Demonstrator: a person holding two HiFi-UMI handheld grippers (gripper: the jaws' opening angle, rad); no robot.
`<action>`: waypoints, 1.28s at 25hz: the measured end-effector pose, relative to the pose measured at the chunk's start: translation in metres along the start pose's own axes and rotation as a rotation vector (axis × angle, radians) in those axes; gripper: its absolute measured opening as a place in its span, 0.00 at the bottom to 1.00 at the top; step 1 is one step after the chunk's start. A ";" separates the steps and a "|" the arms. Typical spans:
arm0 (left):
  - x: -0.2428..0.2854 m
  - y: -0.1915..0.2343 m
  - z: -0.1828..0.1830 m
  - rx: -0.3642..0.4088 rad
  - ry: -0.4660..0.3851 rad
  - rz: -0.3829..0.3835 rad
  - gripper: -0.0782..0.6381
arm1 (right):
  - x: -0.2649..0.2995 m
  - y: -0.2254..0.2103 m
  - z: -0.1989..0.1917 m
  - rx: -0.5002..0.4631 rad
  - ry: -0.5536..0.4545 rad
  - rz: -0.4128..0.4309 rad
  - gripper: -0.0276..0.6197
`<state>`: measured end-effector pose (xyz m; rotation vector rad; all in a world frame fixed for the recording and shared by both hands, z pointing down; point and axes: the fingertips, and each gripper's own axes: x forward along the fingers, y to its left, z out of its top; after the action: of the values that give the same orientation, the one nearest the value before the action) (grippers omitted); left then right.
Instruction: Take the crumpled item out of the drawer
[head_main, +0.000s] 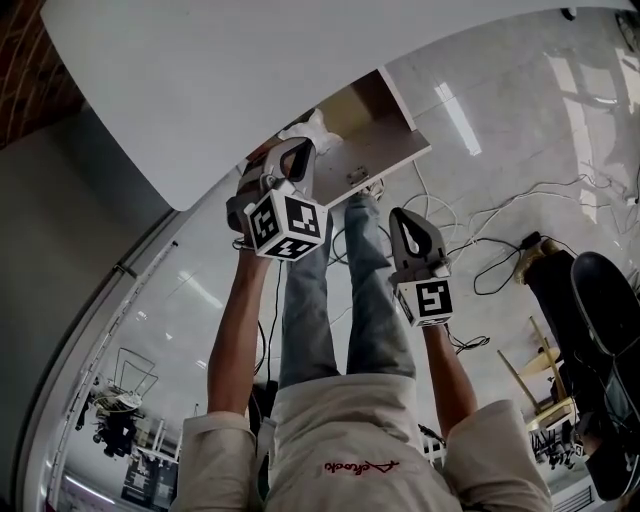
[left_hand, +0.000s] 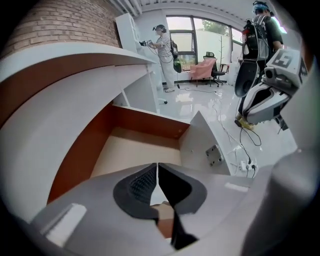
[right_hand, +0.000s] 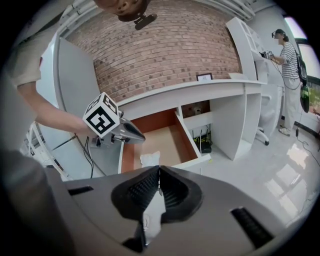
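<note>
Tongs on left gripper (left_hand: 158, 166) and right gripper (right_hand: 159, 171) are closed empty; crumpled item (right_hand: 150, 158) seemingly lies in the drawer (right_hand: 186, 141).

The crumpled white item (right_hand: 149, 159) loses its lower edge behind the right gripper (right_hand: 159, 174). In its own view the left gripper (left_hand: 158, 170) covers the near end of the drawer (left_hand: 135, 150); in the head view it hides part of the inside.

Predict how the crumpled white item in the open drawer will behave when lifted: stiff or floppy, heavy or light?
The crumpled white item, creased and irregular, looks like thin paper or cloth: probably light and likely to squash rather than hold shape. Lying loose on the smooth floor of the brown wooden drawer, it may slide when pushed.
</note>
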<state>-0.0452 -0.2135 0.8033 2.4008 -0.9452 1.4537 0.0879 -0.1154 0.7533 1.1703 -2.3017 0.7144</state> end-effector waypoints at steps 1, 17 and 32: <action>0.005 0.000 0.000 -0.003 0.015 -0.012 0.13 | 0.001 -0.001 0.000 -0.004 -0.007 0.000 0.06; 0.077 0.003 -0.028 0.051 0.260 -0.133 0.31 | 0.008 0.015 -0.012 0.002 0.021 0.072 0.06; 0.100 -0.006 -0.054 0.019 0.322 -0.218 0.19 | 0.008 0.016 -0.016 0.012 0.061 0.096 0.06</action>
<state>-0.0493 -0.2264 0.9163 2.1118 -0.5796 1.6969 0.0730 -0.1020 0.7666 1.0342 -2.3186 0.7889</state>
